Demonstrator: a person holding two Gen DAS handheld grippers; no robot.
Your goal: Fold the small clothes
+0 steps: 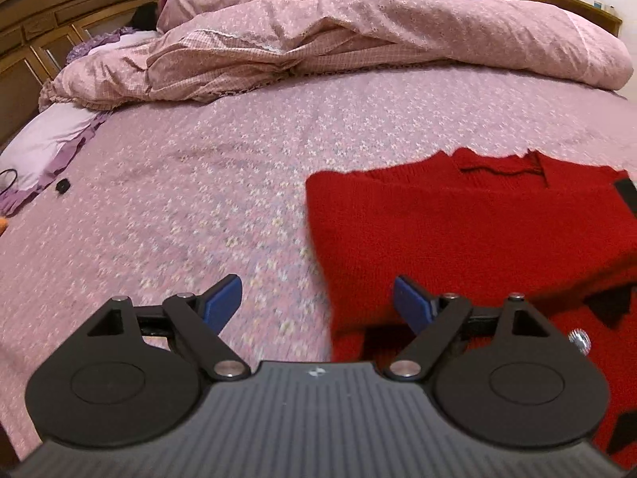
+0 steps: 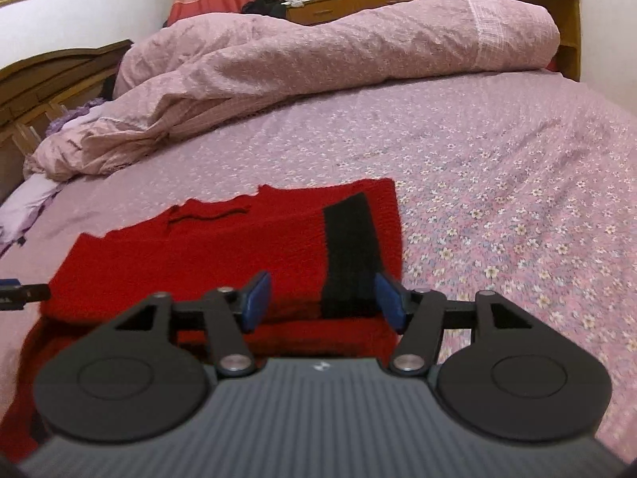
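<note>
Here, red sweater (image 2: 223, 247) folded on bed (image 2: 497, 167) — left tongs (image 1: 318, 302) spread over its edge, right tongs (image 2: 322, 298) spread above it.

Open flowered pink bedsheet (image 1: 199, 183) left of the folded red knitted sweater (image 1: 458, 231) and right of it too. Blocked at the far side by a heaped pink quilt (image 1: 318, 40); small black object (image 1: 62, 186) near the lilac pillow (image 1: 43, 139).

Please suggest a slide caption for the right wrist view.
Right gripper, jaws open, above a partly folded red sweater on the floral bedsheet.
</note>
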